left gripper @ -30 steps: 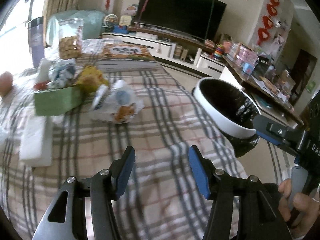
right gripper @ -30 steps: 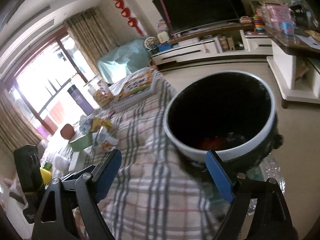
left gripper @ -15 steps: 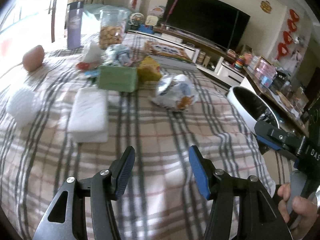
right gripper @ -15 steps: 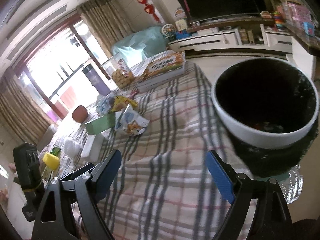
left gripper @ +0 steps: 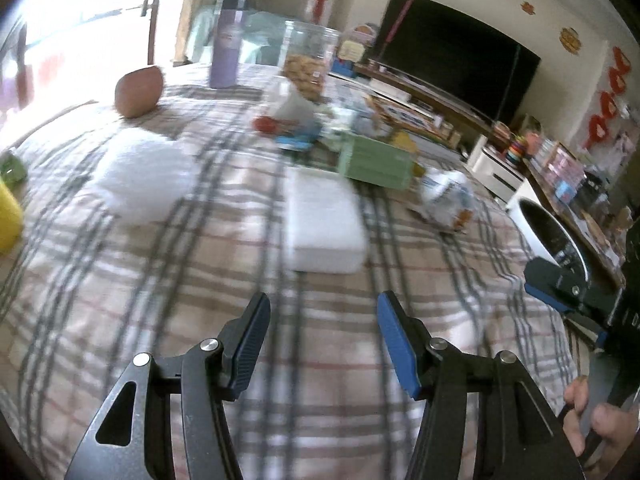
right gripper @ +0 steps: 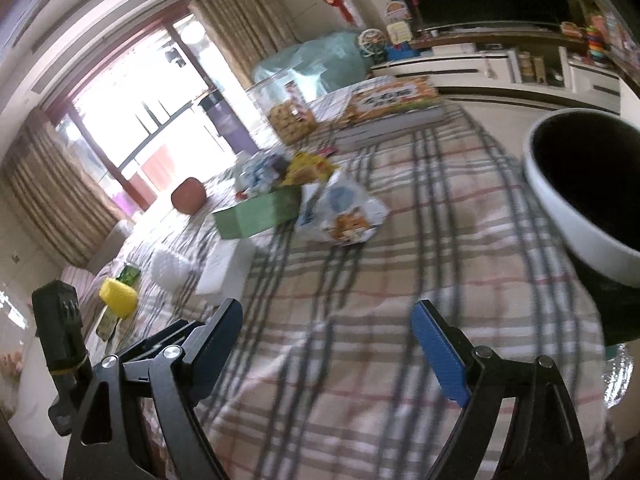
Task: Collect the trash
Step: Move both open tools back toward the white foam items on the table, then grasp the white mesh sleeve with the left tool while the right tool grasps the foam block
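Both the left gripper (left gripper: 322,332) and right gripper (right gripper: 328,340) hang open and empty; the crinkly snack bag (right gripper: 344,216) at twelve o'clock looks light, best pinched at an edge.

**Daylight from the window, motion smear on both feeds**

My left wrist view is burnt out at its upper left, where the window (left gripper: 60,8) glares white and washes over the far end of the plaid tablecloth (left gripper: 200,280). The white foam block (left gripper: 324,228) at centre is smeared, its edges soft — everything beyond it blurs too. Only the gripper fingers (left gripper: 396,336) at the bottom stay crisp.

On my right wrist view the same window (right gripper: 132,120) blows out at centre left, and the cloth's stripes streak. The bin (right gripper: 580,216) at right reads as a black well inside. Both frames bend hard at the rim, with dark vignetted corners.
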`<state>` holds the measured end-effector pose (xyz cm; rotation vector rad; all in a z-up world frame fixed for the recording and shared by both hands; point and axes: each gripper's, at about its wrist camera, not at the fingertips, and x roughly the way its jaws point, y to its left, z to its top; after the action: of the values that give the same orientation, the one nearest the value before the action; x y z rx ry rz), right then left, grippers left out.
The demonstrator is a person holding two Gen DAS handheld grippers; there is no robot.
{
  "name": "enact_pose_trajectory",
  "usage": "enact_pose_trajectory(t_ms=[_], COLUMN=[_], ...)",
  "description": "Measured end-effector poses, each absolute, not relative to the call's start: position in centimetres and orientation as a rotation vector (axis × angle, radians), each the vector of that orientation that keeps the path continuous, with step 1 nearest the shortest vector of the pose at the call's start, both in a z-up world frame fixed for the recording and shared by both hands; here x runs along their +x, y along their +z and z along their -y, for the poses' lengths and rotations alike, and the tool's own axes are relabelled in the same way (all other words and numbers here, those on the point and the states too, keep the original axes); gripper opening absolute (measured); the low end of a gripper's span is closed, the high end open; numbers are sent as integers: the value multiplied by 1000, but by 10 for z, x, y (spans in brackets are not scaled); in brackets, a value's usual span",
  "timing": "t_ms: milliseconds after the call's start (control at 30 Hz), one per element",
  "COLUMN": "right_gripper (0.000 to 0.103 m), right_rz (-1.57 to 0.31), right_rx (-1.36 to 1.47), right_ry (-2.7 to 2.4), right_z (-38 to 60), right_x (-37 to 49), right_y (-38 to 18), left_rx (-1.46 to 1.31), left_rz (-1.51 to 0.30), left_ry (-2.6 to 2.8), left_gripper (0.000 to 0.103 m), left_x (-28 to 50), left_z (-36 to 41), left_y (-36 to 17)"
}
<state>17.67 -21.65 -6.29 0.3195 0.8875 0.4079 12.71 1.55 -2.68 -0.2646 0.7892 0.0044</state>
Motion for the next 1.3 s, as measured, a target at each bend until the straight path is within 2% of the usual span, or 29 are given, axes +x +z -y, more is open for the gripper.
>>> enact_pose_trajectory(t_ms=[300,433,633,733,800,933,1033,1233,1300], right_gripper=[88,88,88,88,88,88,88,87,83], right_rz=[-920,-935,-938,-939,-936,-933,-942,-977,-983], right_rx=[273,255,217,198,188,168,152,120,105], right_ry=[475,491,511,512,511,509,505,486,477], right_z=[161,140,113,104,100,91,83,69,65], right_x=[178,180,187,191,194,201,208,222,225], right_y=[-70,-73,-77,-79,-79,-80,-83,-92,-94], left_rx=[-292,-294,-272,-261,-257,-230,-209,-211,-211], left_rz=[-770,-763,-760,-757,-760,-758,-761,-754,-754], left_ry=[87,110,136,145,144,146,166,173,164], left_gripper=[56,62,66,72,72,81,83,80,74], left_x=[114,114,121,130,137,153,167,187,192], left_z=[-65,-81,-99,-107,-112,-119,-125,-135,-136], left_y=[-25,-23,-22,-21,-21,-19,-18,-25,-29])
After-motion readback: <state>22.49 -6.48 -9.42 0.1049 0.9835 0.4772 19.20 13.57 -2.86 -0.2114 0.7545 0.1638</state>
